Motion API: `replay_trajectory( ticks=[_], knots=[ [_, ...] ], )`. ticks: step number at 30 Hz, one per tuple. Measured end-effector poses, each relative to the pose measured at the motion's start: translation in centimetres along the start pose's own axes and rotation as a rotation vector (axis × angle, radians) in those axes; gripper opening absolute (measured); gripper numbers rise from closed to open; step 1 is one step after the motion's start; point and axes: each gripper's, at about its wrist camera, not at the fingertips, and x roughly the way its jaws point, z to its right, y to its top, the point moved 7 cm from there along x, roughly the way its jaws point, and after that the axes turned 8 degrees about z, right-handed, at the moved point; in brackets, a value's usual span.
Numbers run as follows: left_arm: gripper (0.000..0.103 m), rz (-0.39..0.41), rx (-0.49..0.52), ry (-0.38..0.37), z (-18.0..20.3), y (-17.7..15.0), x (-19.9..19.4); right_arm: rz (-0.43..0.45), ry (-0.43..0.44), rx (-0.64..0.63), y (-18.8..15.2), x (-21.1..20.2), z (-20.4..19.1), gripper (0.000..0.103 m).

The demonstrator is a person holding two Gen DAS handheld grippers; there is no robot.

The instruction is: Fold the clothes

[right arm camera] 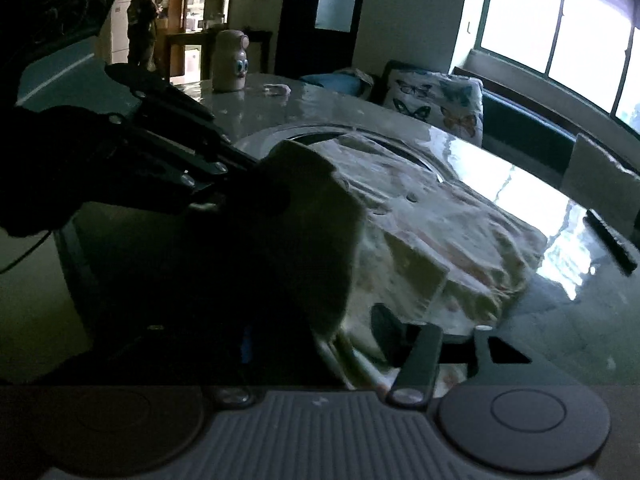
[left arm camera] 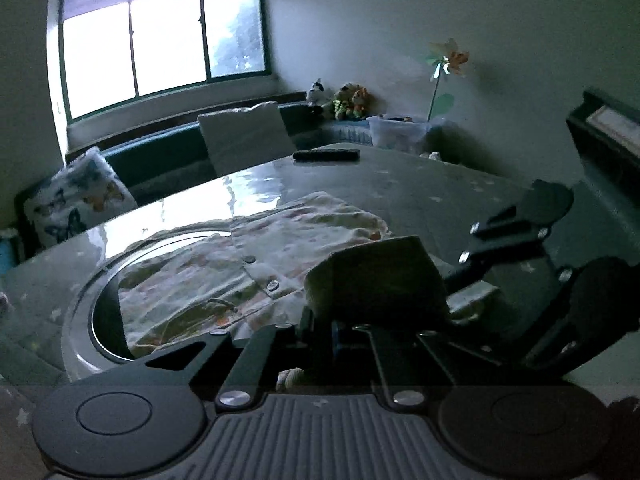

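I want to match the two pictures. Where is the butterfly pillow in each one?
Left wrist view: the butterfly pillow is at the far left, beyond the table's edge, below the window.
Right wrist view: the butterfly pillow is upper right of centre, behind the table.
Shared landmark: the patterned shirt lying on the table in both views.

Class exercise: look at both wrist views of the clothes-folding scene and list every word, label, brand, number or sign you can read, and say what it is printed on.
None: no legible text shows in either view.
The shirt carries only a blurred printed pattern, no letters.
The bottle shows cartoon eyes, no words.
The framed panel at the right edge is too blurred to read.
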Motion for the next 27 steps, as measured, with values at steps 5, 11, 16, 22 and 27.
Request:
replay_trajectory(
  ticks=[5, 11, 16, 22, 27],
  knots=[
    [0.019, -0.012, 0.020, 0.020, -0.3, -0.8, -1.2, -0.017, 0.027, 0.144, 0.4, 1.0, 1.7, 0.019],
    [0.058, -0.015, 0.130, 0.090, -0.6, -2.6, -3.6, 0.011, 0.046, 0.250, 1.6, 0.6, 2.8, 0.014],
    [0.060, -0.035, 0.204, 0.138, -0.6, -4.2, -3.8, 0.041, 0.037, 0.294, 2.7, 0.5, 3.6, 0.012],
    [0.038, -0.038, 0.262, 0.202, -1.9, -4.9, -2.6, 0.092, 0.016, 0.310, 4.0, -0.3, 4.3, 0.012],
    [0.010, -0.043, 0.253, 0.216, -3.1, -5.0, -2.1, 0.102, 0.004, 0.315, 3.9, -0.2, 4.1, 0.010]
  ],
)
